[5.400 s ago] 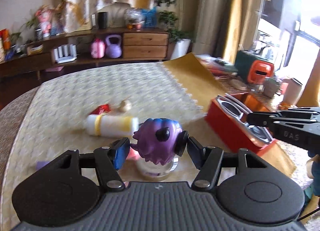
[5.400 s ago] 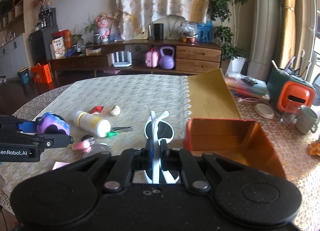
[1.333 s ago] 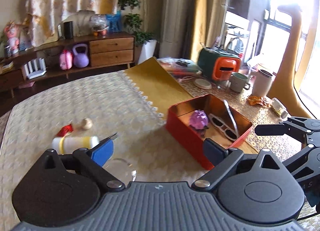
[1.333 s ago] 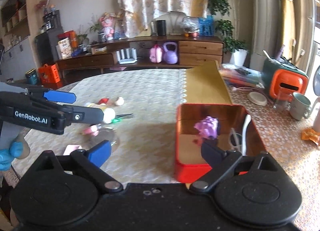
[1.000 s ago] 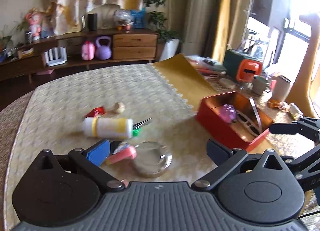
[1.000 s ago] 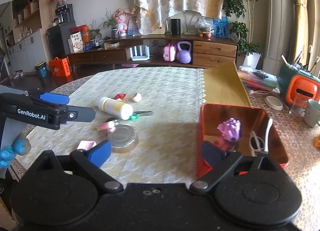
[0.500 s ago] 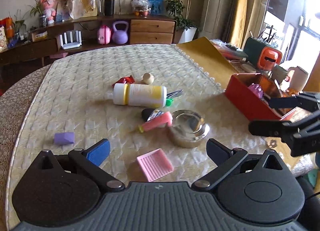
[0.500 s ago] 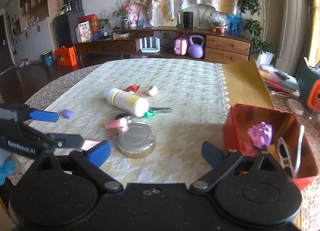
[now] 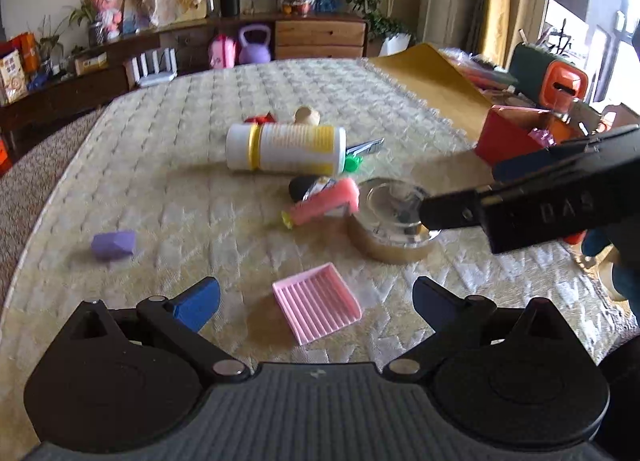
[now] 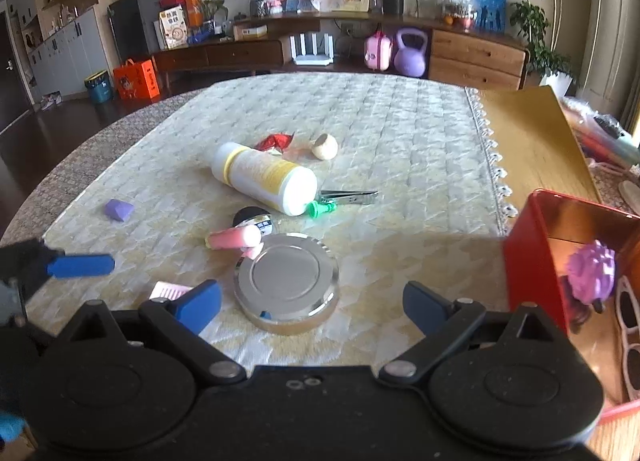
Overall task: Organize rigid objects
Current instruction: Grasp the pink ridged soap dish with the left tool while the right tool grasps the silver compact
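Pink ribbed square tray (image 9: 317, 308), a small flat plastic piece, lies on the cream quilted tablecloth (image 9: 192, 189) just ahead of the left gripper (image 9: 316, 297), between its spread blue-tipped fingers and touching neither. A second ago this gripper looked toward the red tin box (image 10: 532, 245) on the right; it has swung back over the loose items and lowered, so the tray now sits centred in its view. Both grippers came away from the box empty, with the purple spiky toy (image 10: 591, 273) and white-framed sunglasses (image 10: 630, 325) already lying inside, so the next pick is, I judge, this tray.

Being nearly square, the tray has no real long axis. Its ribs run from the near left to the far right, and one corner points toward the gripper, so the fingers would meet it on the diagonal unless the wrist turns.

Just beyond lies the round silver metal tin (image 10: 286, 281), with the right gripper (image 10: 312, 303) spread wide around its near side, holding nothing. Farther out lie a pink tube (image 9: 322, 203), a white bottle with a yellow label (image 9: 285, 149) on its side, and a small purple block (image 9: 113, 244) well to the left.
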`<state>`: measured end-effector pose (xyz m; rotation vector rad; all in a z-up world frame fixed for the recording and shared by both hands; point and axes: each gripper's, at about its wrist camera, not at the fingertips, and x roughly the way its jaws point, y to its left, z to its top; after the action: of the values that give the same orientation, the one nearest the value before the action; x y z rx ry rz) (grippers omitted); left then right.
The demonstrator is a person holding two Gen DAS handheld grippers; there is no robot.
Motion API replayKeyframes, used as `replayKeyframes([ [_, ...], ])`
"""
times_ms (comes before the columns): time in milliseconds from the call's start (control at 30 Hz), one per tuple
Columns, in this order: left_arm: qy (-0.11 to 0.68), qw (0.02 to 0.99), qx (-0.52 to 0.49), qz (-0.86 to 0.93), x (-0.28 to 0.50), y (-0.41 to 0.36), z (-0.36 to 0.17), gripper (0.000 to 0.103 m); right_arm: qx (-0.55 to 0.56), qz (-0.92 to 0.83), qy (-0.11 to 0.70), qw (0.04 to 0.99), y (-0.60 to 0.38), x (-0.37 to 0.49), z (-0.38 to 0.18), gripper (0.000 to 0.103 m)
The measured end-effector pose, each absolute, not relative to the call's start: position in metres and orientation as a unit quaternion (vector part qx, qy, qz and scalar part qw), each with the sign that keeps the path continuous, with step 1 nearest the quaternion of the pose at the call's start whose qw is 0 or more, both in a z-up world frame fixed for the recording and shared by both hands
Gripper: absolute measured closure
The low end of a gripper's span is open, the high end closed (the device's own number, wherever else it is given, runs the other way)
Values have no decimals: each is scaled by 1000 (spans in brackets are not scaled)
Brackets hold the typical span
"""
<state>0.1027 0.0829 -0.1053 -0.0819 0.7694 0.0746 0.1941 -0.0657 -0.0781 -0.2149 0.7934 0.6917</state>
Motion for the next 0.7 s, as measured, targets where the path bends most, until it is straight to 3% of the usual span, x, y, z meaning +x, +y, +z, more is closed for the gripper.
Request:
replayKeyframes([
  [300,386,918,-60,68,112,86,-119,3,-129,339,396,844,-41,205,-94,6],
  [433,388,917,-56,69,114,84,-120,23,-138,342,399,839,-33,208,-99,8],
  [700,386,918,-47,75,115,80,-120,47,-148,333,406,838,-26,212,-110,15],
])
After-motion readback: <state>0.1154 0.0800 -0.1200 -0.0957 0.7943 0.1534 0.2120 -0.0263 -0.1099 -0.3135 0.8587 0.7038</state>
